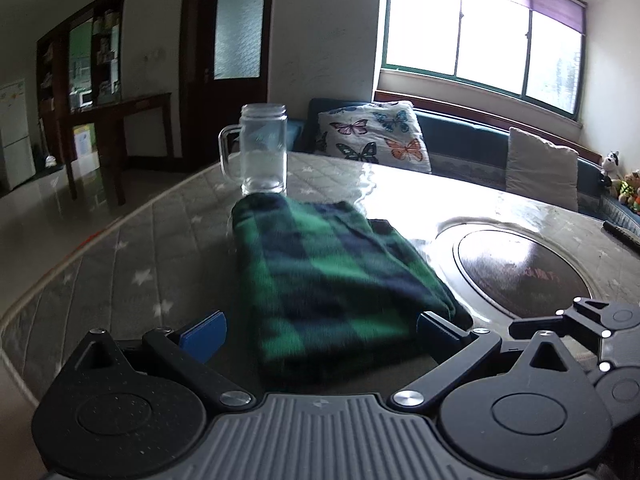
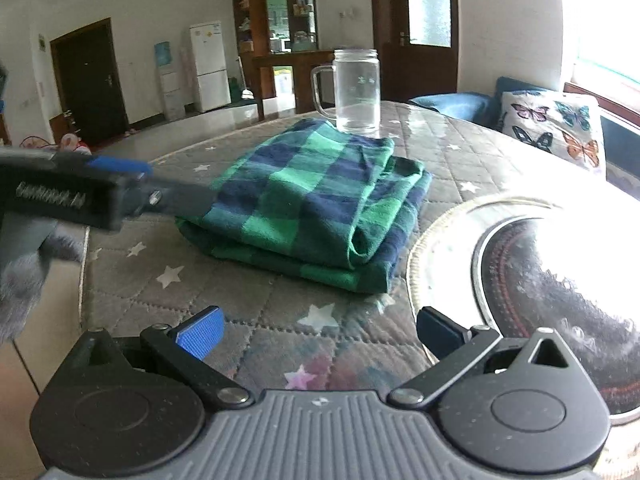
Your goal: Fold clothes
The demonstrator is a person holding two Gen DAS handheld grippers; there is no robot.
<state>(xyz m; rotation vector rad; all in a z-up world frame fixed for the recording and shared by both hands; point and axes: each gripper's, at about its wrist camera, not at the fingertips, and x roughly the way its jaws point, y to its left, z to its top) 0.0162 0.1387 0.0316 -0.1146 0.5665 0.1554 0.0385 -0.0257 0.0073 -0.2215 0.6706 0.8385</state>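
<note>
Since the plaid cloth (image 2: pixel 316 200) is already stacked into a thick bundle on the quilted table cover (image 2: pixel 256 344), whatever comes next pretty much hinges on how it sits against the two grippers. From the right wrist view the bundle's long axis runs from the near-left corner up toward the glass mug (image 2: pixel 356 90) at the far side, and the mug looks like it's touching or just behind the cloth's far edge, can't tell which. The layered, open edges face right, toward the round shiny inset (image 2: pixel 560 280) in the table.

The left gripper (image 1: pixel 320 328) is the nearer one. Its jaws are spread wide and the near end of the cloth (image 1: pixel 340 280) sits between the blue pads (image 1: pixel 204 334), but neither pad presses on it, so nothing is gripped. In the right view you can see that same left gripper (image 2: pixel 132 172) coming in from the left edge, right beside the bundle's left side.

The right gripper (image 2: pixel 320 332) is also wide open with nothing between the fingers, just bare cover. The cloth lies ahead of it and slightly left, apart from the fingertips.

My guess: the fold looks close to done, and any last tuck or squaring-up falls to the left hand, watching that mug.
</note>
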